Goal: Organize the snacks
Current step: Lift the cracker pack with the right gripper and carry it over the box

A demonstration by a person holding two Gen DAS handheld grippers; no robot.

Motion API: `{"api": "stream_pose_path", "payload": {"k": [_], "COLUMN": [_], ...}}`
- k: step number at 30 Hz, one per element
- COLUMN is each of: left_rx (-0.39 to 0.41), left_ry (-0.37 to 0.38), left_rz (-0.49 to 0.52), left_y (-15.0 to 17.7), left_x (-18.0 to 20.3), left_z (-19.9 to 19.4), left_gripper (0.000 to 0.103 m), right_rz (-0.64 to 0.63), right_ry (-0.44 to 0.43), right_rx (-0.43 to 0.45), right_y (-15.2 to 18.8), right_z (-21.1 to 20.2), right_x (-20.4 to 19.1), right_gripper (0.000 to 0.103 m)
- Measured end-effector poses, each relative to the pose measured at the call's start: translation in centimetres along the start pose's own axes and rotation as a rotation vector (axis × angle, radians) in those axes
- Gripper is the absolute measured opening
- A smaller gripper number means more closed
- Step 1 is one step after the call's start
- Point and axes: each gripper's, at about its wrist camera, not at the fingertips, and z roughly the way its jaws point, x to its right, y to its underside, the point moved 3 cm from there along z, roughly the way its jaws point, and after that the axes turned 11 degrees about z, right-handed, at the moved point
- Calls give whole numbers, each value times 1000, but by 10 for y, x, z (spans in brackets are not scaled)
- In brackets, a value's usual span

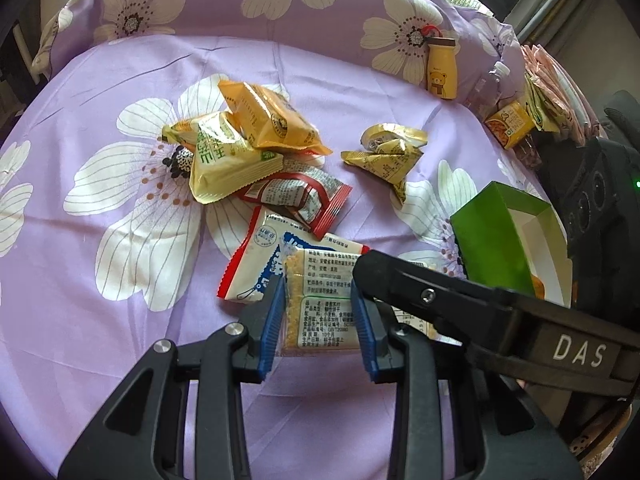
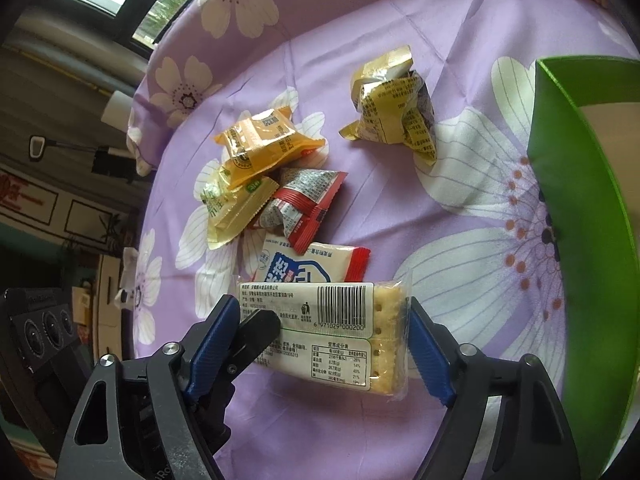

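Left side first: loose snack pile [image 1: 256,152] sits on the flowered cloth [image 1: 120,300], and the blue-and-white packet [image 1: 256,264] lies just behind our target. The left tool [image 1: 316,320] is clamped on the cracker pack [image 1: 320,300] across its narrow width and holds it near the cloth; we cannot tell whether it is lifted clear. The pack looks light. We judge it stiff along its length but brittle inside, so a hard squeeze could snap the crackers. The clear film looks slick, and the crimped ends are flimsy, so we'd grip the flat body, not the seals. The right tool [image 2: 320,308] brackets the same pack lengthwise with its jaws apart. One pad is at the end crimp, the other just beside the left tool's finger, with no firm press visible. The green box [image 2: 580,200] stands open at the far right, probably the drop spot.
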Motion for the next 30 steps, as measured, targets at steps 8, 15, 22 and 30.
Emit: {"api": "stream_pose_path", "payload": {"k": [8,15,22,30], "left_rx": [83,141,201,189], "left_ry": [32,64,103,171], "left_rz": [35,69,136,219], "left_y": [-8,-11,-19,-23], "left_x": [22,48,86,133], "left_z": [-31,-51,-70,-60], "left_gripper": [34,33,33,33], "right_rz": [-36,-80,-87,-4], "right_ry": [-16,8,6,21], "right_rx": [112,226,349,436], "right_y": [3,12,17,19], "right_z": [-47,-88,-134,-171], "right_x": [-14,-21,-15,21], "right_gripper": [83,83,83,83]}}
